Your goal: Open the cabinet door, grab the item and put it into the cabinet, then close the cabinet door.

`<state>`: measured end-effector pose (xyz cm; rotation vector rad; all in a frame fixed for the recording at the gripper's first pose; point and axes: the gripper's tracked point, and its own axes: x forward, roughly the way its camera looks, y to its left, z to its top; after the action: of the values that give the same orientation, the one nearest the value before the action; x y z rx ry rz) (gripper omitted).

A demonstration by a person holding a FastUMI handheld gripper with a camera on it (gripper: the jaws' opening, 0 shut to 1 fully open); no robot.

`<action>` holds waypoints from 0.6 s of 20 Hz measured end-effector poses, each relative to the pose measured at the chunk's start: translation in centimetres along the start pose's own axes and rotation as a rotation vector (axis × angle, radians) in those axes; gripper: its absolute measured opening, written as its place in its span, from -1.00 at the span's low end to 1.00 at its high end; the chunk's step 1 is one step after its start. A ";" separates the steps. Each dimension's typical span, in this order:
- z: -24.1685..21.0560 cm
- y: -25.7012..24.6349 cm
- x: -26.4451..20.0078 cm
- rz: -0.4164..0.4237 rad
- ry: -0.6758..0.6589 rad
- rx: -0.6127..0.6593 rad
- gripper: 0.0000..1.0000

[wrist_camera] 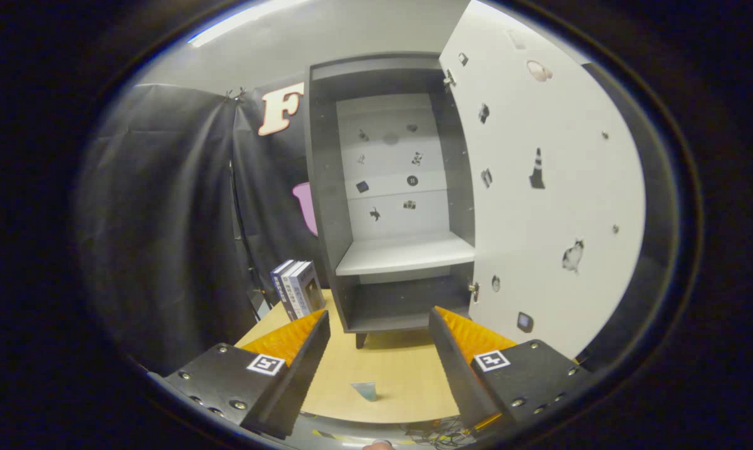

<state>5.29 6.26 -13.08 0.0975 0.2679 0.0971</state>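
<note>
A dark grey cabinet [326, 187] stands on the wooden table [388, 369], straight beyond my fingers. Its white door [551, 206] is swung wide open to the right and carries several small stickers. Inside, a pale shelf [407, 253] is bare, and the lower compartment below it looks bare too. A small stack of books [297, 287] stands upright on the table just left of the cabinet, beyond the left finger. My gripper [379, 322] is open, with nothing between its fingers. It hangs above the table in front of the cabinet.
A small pale blue object [365, 390] lies on the table between my fingers, near the front edge. Black cloth [164, 219] hangs to the left and behind the cabinet. Cables [442, 434] lie below the table's near edge.
</note>
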 end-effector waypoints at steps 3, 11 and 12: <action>-4.1 0.6 3.8 0.018 0.060 0.015 0.96; -16.2 1.6 10.9 0.056 0.298 0.013 0.97; -17.3 1.5 11.5 0.058 0.320 0.007 0.97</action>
<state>11.57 10.48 -32.54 0.0970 0.5851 0.1693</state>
